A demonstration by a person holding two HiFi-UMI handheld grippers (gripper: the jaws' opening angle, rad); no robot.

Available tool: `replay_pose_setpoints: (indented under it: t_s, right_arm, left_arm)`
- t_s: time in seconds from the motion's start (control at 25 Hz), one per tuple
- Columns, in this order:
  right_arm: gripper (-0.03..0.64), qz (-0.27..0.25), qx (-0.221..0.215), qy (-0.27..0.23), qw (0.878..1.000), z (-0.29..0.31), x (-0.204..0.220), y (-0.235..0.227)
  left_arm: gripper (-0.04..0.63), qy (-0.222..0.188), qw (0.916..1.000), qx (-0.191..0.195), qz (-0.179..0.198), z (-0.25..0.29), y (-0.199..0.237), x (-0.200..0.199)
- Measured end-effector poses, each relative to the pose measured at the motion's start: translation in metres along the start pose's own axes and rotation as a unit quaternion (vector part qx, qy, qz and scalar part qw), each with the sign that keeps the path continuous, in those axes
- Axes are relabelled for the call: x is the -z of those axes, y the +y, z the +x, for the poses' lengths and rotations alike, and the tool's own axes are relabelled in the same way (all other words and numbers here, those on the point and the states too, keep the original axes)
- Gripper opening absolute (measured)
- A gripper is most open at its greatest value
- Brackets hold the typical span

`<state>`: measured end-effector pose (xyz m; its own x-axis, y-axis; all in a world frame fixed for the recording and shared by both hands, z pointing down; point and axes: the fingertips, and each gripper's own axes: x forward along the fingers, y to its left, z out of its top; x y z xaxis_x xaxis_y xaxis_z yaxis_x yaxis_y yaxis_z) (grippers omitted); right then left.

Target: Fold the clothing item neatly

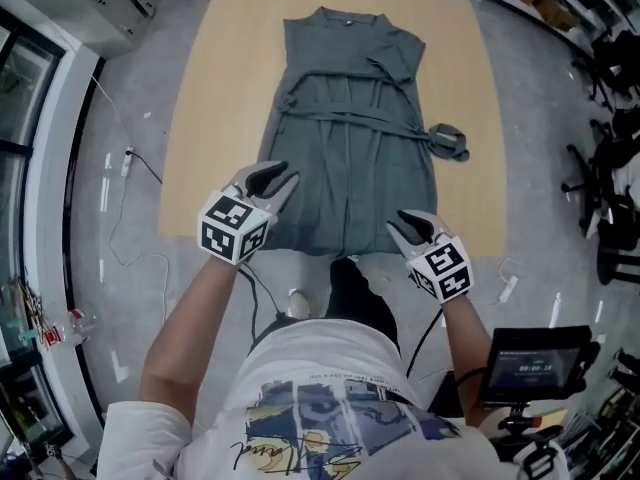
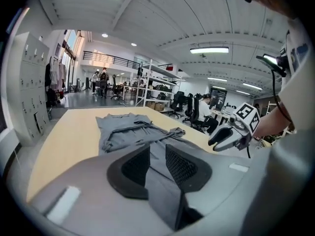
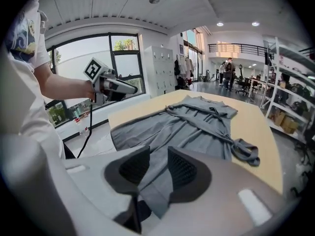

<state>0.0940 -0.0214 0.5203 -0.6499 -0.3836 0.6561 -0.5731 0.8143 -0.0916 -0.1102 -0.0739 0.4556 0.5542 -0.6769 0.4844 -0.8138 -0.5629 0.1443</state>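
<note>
A grey sleeveless dress (image 1: 350, 138) lies flat along the wooden table (image 1: 220, 88), collar at the far end and hem at the near edge. Its waist belt ends in a bunched knot (image 1: 448, 141) off its right side. My left gripper (image 1: 272, 181) hovers over the hem's left corner, jaws a little apart, nothing held. My right gripper (image 1: 415, 226) is at the hem's right corner, also slightly apart and empty. In the left gripper view the dress (image 2: 128, 132) shows beyond the left gripper (image 2: 157, 152). The right gripper view shows the dress (image 3: 197, 127) past the right gripper (image 3: 158, 154).
Black office chairs (image 1: 600, 198) stand right of the table. A screen on a stand (image 1: 535, 363) is at my lower right. Cables (image 1: 125, 218) trail on the floor at left. Shelving (image 2: 152, 85) and white lockers (image 3: 165, 68) line the room farther off.
</note>
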Motion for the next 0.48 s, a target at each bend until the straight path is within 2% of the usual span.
replay_pose_setpoints:
  t_s: [0.28,0.48]
  right_arm:
    - [0.106,-0.007,0.016,-0.007,1.0,-0.018,0.014,0.097]
    - [0.106,-0.001,0.023,0.0,1.0,-0.033,0.035,0.152]
  left_arm:
    - [0.107,0.001,0.9998,0.021,0.001,-0.095,-0.037,0.079]
    - [0.106,0.006,0.9992,0.04,0.006,-0.132,-0.063,0.119]
